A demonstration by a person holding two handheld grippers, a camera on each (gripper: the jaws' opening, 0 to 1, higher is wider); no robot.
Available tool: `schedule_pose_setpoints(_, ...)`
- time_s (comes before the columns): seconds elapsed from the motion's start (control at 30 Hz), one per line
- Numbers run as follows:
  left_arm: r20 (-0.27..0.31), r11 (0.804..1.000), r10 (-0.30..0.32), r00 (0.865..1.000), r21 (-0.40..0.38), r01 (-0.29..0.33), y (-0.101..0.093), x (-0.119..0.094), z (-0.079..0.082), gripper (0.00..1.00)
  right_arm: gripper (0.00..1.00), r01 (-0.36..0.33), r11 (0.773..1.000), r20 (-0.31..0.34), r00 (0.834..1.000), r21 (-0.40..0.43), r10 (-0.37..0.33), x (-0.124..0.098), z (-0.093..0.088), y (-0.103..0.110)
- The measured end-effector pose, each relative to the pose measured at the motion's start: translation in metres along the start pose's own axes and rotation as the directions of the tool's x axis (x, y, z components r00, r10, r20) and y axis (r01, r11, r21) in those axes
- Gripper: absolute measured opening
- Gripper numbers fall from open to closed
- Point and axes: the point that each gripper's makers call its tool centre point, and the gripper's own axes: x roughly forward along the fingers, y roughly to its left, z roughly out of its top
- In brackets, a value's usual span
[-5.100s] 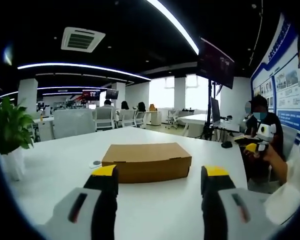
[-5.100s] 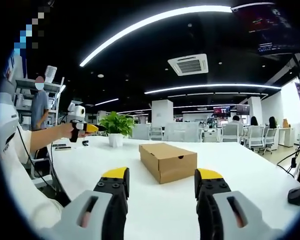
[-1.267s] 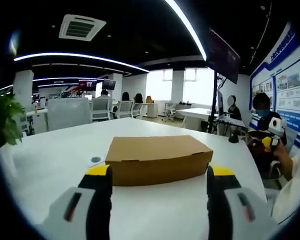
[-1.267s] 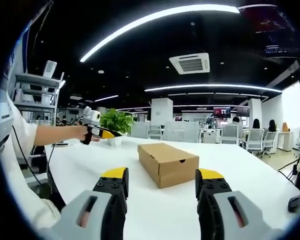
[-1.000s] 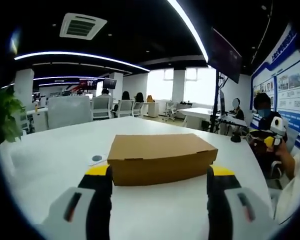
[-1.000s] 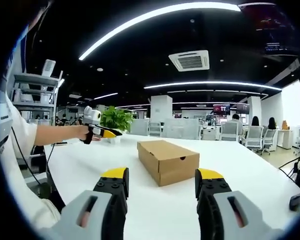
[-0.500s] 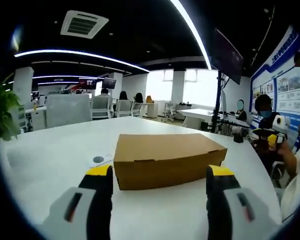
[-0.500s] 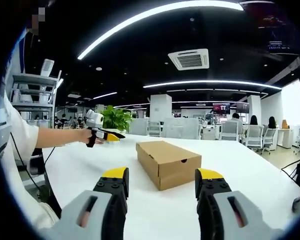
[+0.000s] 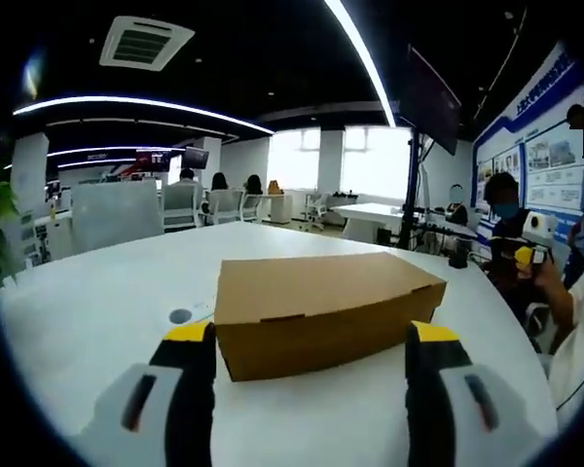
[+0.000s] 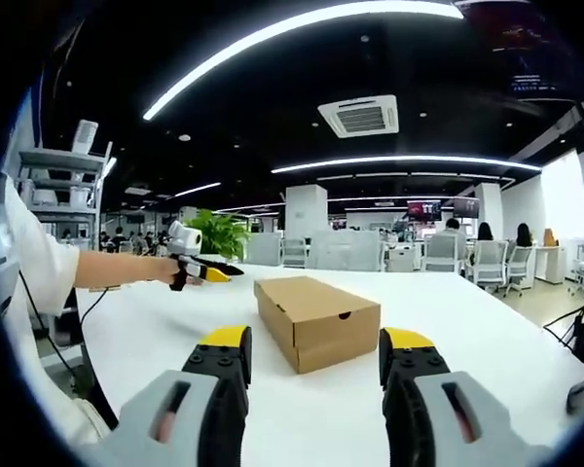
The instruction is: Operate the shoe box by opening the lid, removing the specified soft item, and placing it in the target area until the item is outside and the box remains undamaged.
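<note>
The shoe box, plain brown cardboard with its lid closed, lies flat on the white worktop, well in from its edges. In the left gripper view, the left gripper stands with its yellow-tipped jaws spread wide and holding nothing; the box's long side lies just ahead of and between the two tips, no contact visible. In the right gripper view, the right gripper is likewise wide open and empty, with the box's short end, showing a small finger notch, just beyond the tips. A small round object lies on the worktop beside the box. A potted plant stands near the worktop's far edge.
</note>
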Motion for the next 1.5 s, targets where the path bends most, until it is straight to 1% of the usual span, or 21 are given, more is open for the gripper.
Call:
schedule_pose_setpoints(0.1, -0.044, 0.999, 0.013, 0.999, 0.036, -0.012, 0.005, 0.006, -0.003, 0.80, 0.54, -0.008, 1.000, 0.004, 1.000, -0.005, 0.008, 0.000, 0.002, -0.002)
schedule_pose_setpoints(0.2, -0.076, 0.998, 0.009, 0.997, 0.068, -0.004, 0.004, 0.012, -0.007, 0.80, 0.54, -0.002, 1.000, 0.014, 1.000, 0.010, 0.002, 0.000, 0.004, -0.008)
schedule_pose_setpoints(0.3, -0.087, 0.998, 0.001, 0.996, 0.065, 0.004, 0.007, 0.015, -0.009, 0.82, 0.54, -0.005, 1.000, 0.020, 1.000, 0.024, 0.005, 0.001, 0.007, -0.009)
schedule_pose_setpoints(0.4, -0.074, 0.999, 0.011, 0.997, 0.051, -0.007, 0.012, 0.018, -0.009, 0.83, 0.54, -0.007, 1.000, 0.014, 1.000, 0.014, 0.006, 0.003, 0.007, -0.008)
schedule_pose_setpoints(0.5, -0.060, 0.998, 0.019, 0.998, 0.062, -0.016, 0.017, 0.020, -0.009, 0.86, 0.54, -0.006, 1.000, 0.007, 1.000, 0.011, 0.006, 0.006, 0.007, -0.009)
schedule_pose_setpoints(0.6, -0.043, 0.999, -0.018, 0.999, 0.039, 0.019, 0.017, 0.021, -0.008, 0.85, 0.54, -0.007, 1.000, -0.002, 1.000, 0.008, 0.007, 0.010, 0.007, -0.008)
schedule_pose_setpoints(0.67, -0.042, 0.999, -0.029, 0.999, 0.043, 0.031, 0.015, 0.022, -0.008, 0.84, 0.54, -0.011, 1.000, -0.009, 1.000, -0.002, 0.011, 0.014, 0.007, -0.007)
schedule_pose_setpoints(0.77, -0.052, 0.997, -0.045, 0.998, 0.054, 0.048, 0.015, 0.026, -0.009, 0.82, 0.54, -0.013, 1.000, -0.013, 1.000, -0.004, 0.013, 0.017, 0.006, -0.007)
schedule_pose_setpoints(0.83, -0.073, 0.996, -0.058, 0.996, 0.057, 0.063, 0.015, 0.030, -0.012, 0.82, 0.54, -0.013, 1.000, -0.020, 1.000, -0.003, 0.013, 0.021, 0.004, -0.008)
schedule_pose_setpoints(0.9, -0.073, 0.996, -0.060, 0.996, 0.060, 0.064, 0.016, 0.032, -0.012, 0.83, 0.54, -0.014, 1.000, -0.028, 0.999, -0.005, 0.014, 0.024, 0.002, -0.008)
schedule_pose_setpoints(1.03, -0.047, 0.996, -0.073, 0.996, 0.042, 0.075, 0.018, 0.035, -0.009, 0.83, 0.54, -0.022, 1.000, -0.042, 0.999, -0.009, 0.021, 0.028, -0.002, -0.006)
schedule_pose_setpoints(1.17, -0.023, 0.997, -0.061, 0.998, 0.037, 0.062, 0.022, 0.039, -0.007, 0.84, 0.54, -0.025, 1.000, -0.050, 0.998, -0.010, 0.024, 0.033, -0.005, -0.006)
schedule_pose_setpoints(1.27, -0.022, 0.997, -0.064, 0.998, 0.046, 0.065, 0.021, 0.039, -0.006, 0.84, 0.54, -0.025, 1.000, -0.048, 0.999, -0.008, 0.024, 0.034, -0.004, -0.006)
schedule_pose_setpoints(1.4, -0.018, 0.997, -0.074, 0.997, 0.034, 0.074, 0.022, 0.038, -0.006, 0.85, 0.54, -0.029, 0.999, -0.046, 0.999, -0.015, 0.028, 0.038, -0.004, -0.004)
schedule_pose_setpoints(1.5, -0.017, 0.996, -0.086, 0.996, 0.032, 0.087, 0.020, 0.039, -0.006, 0.84, 0.54, -0.039, 0.999, -0.056, 0.998, -0.020, 0.038, 0.043, -0.007, -0.002)
